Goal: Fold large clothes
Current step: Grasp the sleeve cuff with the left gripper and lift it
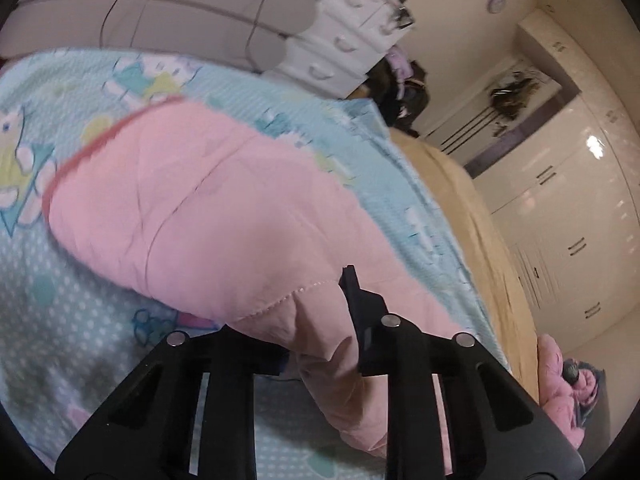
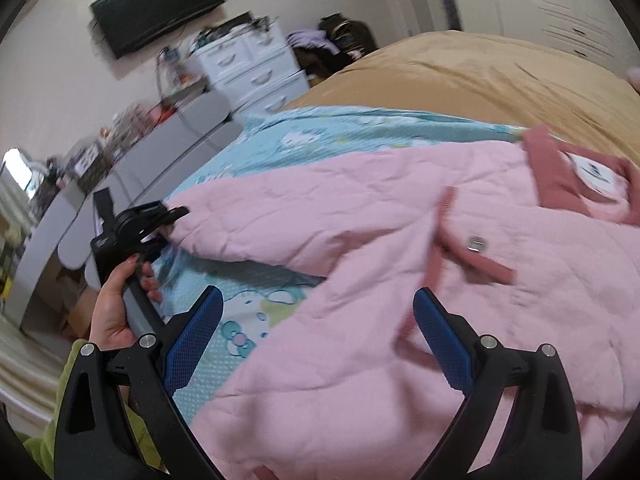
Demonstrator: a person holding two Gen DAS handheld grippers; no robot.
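Note:
A pink quilted jacket (image 1: 240, 220) lies spread on the bed, with a dark red trim (image 1: 100, 140) along its far edge. My left gripper (image 1: 320, 328) is shut on a fold of the jacket's near edge; one black finger (image 1: 354, 292) shows and the other is hidden under the cloth. In the right wrist view the jacket (image 2: 360, 208) shows its dark pink collar with a label (image 2: 580, 184) and a metal snap (image 2: 476, 245). There the left gripper (image 2: 176, 216) pinches the end of a sleeve. My right gripper (image 2: 316, 294) hangs open just above the jacket, its blue pads (image 2: 200, 328) wide apart.
A blue cartoon-print sheet (image 2: 320, 128) covers the bed over a tan blanket (image 2: 460, 76). A person's hand (image 2: 116, 300) in a green sleeve (image 2: 48, 440) holds the left gripper. White drawers (image 2: 256, 68), a grey low cabinet (image 2: 160, 148) and a wall TV (image 2: 160, 4) stand beyond the bed. Wardrobe doors (image 1: 580, 220) are at the right.

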